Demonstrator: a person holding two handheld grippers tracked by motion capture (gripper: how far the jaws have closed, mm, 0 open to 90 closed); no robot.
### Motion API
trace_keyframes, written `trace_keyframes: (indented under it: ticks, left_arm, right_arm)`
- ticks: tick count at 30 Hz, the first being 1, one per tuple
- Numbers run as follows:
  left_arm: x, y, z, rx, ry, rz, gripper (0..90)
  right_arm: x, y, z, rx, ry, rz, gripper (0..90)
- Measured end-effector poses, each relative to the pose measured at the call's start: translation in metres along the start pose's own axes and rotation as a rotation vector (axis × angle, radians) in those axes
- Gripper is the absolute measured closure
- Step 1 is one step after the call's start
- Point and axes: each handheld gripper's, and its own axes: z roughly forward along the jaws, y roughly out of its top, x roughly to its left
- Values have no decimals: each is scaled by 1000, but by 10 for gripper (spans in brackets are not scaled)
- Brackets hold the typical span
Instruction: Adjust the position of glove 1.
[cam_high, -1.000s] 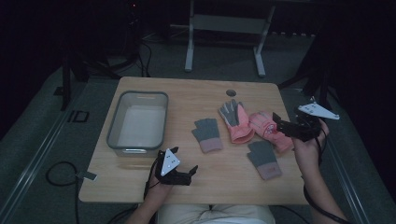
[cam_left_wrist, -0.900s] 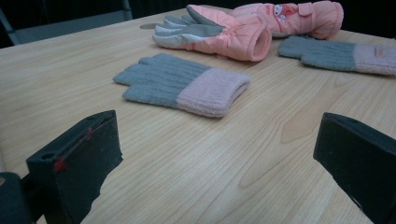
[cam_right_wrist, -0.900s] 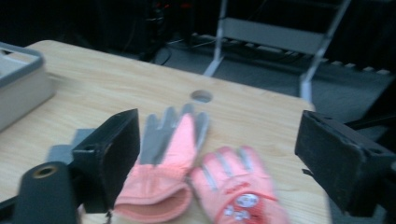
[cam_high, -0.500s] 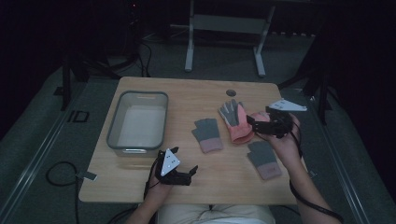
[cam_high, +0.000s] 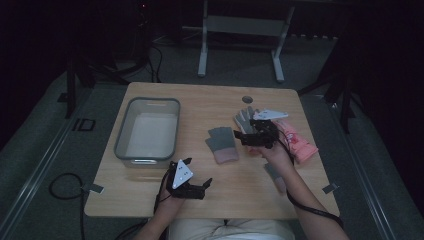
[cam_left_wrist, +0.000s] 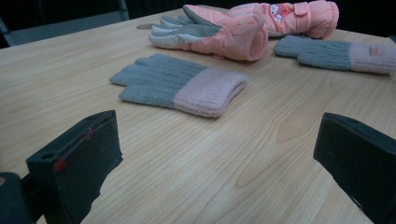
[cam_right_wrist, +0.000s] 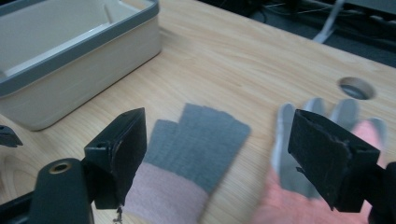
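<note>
The knitted glove (cam_high: 223, 144) with the grey fingers and pink cuff, lying flat near the middle of the tabletop (cam_high: 210, 102), looks to be the piece in hand, and by the look of things the work has hardly begun: the bin (cam_high: 147, 134) at the left side of the tabletop stands with nothing in it, and every glove lies on the wood. Nearest the front edge, the left gripper (cam_high: 207, 184) rests low over the tabletop with its jaws spread wide and nothing between them; its own view looks across bare wood to the same knitted glove (cam_left_wrist: 180, 84). Farther in, the right gripper (cam_high: 243, 137) hangs just right of that glove, its jaws having just been closing a little yet standing wide apart with nothing pinched; in its view the glove (cam_right_wrist: 187, 156) lies on the table below and between them. A judgement only: the grasp, the lift and the carry to the bin are all left to do, for this glove and the others. The second knitted glove (cam_high: 276, 176) near the right front edge is largely covered by the right forearm. The pink padded gloves (cam_high: 300, 142) toward the right edge are partly hidden behind the right gripper, and blurred in its view.
</note>
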Motion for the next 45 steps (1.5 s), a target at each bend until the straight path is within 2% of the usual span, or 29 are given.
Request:
trace_keyframes:
  ticks: [2,3,6,11,17,25,28,30,36,42,45]
  left_arm:
    - [0,0,0,0,0,-1,4]
    - [0,0,0,0,-1,0,4]
    - [0,0,0,-1,-2,-1,4]
    - [0,0,0,-2,-4,-1,3]
    - [1,0,0,-5,-7,-1,4]
    - [1,0,-1,-9,-11,-5,4]
    - [1,-1,-1,-10,-12,-7,3]
    - [1,-1,-1,-11,-12,-9,3]
    - [2,-1,-1,-11,-12,-10,4]
    - [2,-1,-1,-11,-12,-10,4]
    - [2,-1,-1,-11,-14,-10,4]
  right_arm:
    - [6,0,14,13,13,-13,223]
    - [6,0,14,13,13,-13,223]
    - [9,0,28,33,20,-23,249]
    - [14,-3,53,77,34,-21,344]
    - [13,-7,79,143,16,-9,402]
    - [12,-13,105,212,-10,-10,463]
    - [9,-15,113,249,1,14,515]
    - [10,-17,117,268,-21,1,539]
    - [12,-24,128,322,0,-21,564]
    - [11,-25,129,318,5,-21,641]
    - [12,-25,129,313,5,-10,740]
